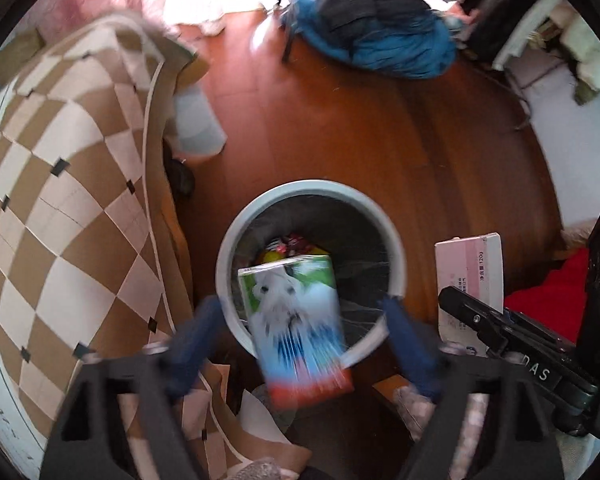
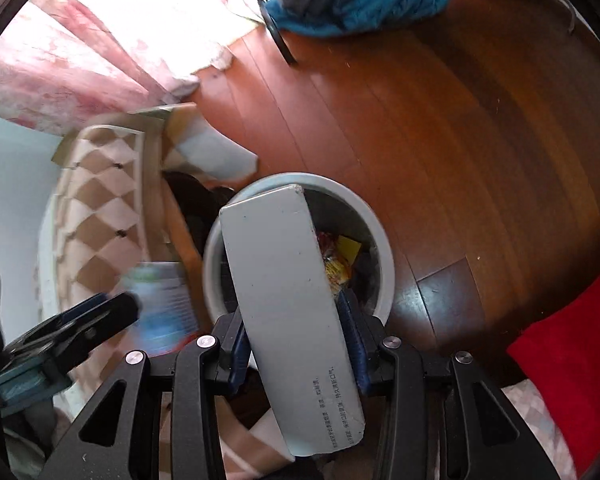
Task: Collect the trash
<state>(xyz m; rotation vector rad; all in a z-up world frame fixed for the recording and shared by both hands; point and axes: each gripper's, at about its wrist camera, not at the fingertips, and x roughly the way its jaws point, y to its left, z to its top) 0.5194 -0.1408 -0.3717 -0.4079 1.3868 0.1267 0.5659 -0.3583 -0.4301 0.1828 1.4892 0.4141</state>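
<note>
Left tool [image 1: 304,320]: spread wide when I checked, nothing touching either blue finger; the printed carton [image 1: 296,328] sat blurred in the gap between them, so I judged it let go and dropping.
Printed carton position: directly over the bin [image 1: 396,256], top end already past the rim; right wrist view showed it as a blur [image 2: 162,308] just beside the bin's left edge.
Right tool [image 2: 296,336]: clamped on the grey box [image 2: 288,312], blue pads pressed to both long sides.
Grey box position: tilted, far end hanging over the bin mouth [image 2: 384,248], near end below the tool.
Bin contents: dark liner, red and yellow wrappers [image 2: 338,260] at the bottom.
Step in hand: I read it as the drop-off, left item going in, right item waiting.
Next move needs: right tool centred a bit more over the opening, then released so the long box clears the rim instead of bridging it.
Risk: printed carton could catch the near rim and tip onto the wooden floor [image 1: 380,128].
</note>
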